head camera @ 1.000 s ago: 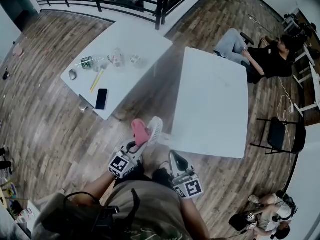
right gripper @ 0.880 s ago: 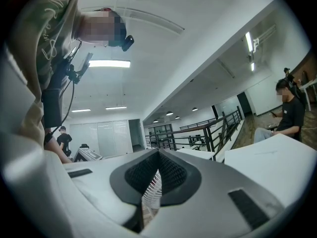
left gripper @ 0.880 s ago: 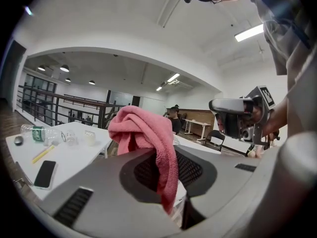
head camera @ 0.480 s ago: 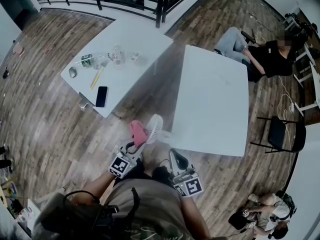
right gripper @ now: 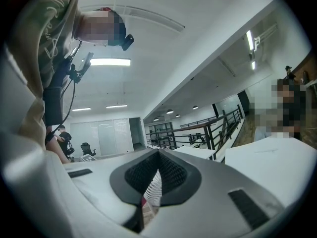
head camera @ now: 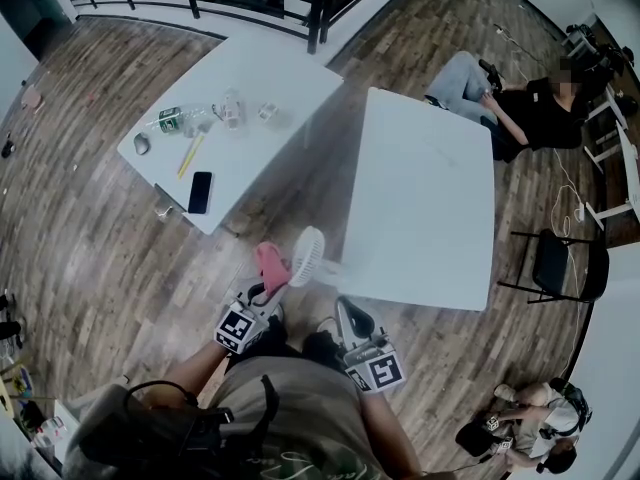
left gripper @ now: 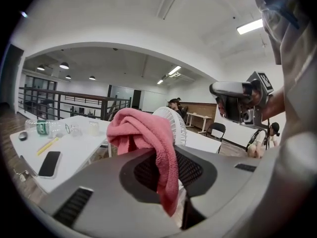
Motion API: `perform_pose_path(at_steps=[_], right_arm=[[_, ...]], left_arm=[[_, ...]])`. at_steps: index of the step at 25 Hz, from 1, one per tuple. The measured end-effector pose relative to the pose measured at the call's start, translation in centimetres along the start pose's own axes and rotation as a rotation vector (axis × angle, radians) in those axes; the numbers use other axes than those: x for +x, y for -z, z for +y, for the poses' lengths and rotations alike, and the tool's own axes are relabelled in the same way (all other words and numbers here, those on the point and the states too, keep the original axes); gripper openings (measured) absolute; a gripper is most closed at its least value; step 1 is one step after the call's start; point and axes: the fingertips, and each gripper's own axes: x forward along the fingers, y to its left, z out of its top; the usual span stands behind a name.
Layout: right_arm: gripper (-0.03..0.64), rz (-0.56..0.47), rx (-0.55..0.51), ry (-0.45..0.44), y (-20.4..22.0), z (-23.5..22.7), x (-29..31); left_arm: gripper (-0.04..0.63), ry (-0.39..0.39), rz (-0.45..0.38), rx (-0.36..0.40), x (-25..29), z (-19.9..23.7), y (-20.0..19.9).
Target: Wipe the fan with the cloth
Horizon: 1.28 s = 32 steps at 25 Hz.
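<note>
Left tool (head camera: 265, 290) clamps the pink cloth (head camera: 270, 264) just beside the fan (head camera: 307, 256); right tool (head camera: 345, 313) closed.

so the left gripper (head camera: 266, 286) is dipping a bit lower now, and the crumpled pink cloth (head camera: 270, 265) it's pinching sits slightly further down beside the small round white fan (head camera: 307, 256) than a second ago

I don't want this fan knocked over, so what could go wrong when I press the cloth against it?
The fan seems to stand right at the near corner of the white table, and the right claw is shut and not holding it, so a push could tip it or shove it off. The cloth hangs loosely from the left claw; a fold might snag on the grille or slip out.
</note>
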Motion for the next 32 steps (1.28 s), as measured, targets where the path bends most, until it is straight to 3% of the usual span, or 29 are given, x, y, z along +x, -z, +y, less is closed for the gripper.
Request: perform_pose_path(at_steps=[5,9,14,26,32], right_arm=[[0.002,0.006,-0.004,-0.003,0.2,0.1,0.5],[0.002,0.007,-0.006,-0.008,0.2,0.4,0.9],[0.002,0.015,-0.008,0.005,0.3,0.2,0.9],[0.002,0.009,-0.016,0.055,0.1,-0.9,0.1],[0.002,0.004,-0.012,0.059,-0.1,-1.1,-0.1]], left_arm=[[0.078,0.055,-0.047,-0.014,0.2,0.4,0.7],[0.075,0.035,-0.005,-0.017,0.4,1.3,2.6],[0.075,0.05,0.001,-0.047,0.9,1.5,1.8],[0.075,0.056,0.043,0.006,3.8,4.6,3.0],[0.075,0.019,0.007,0.005,4.1,5.2,0.9]])
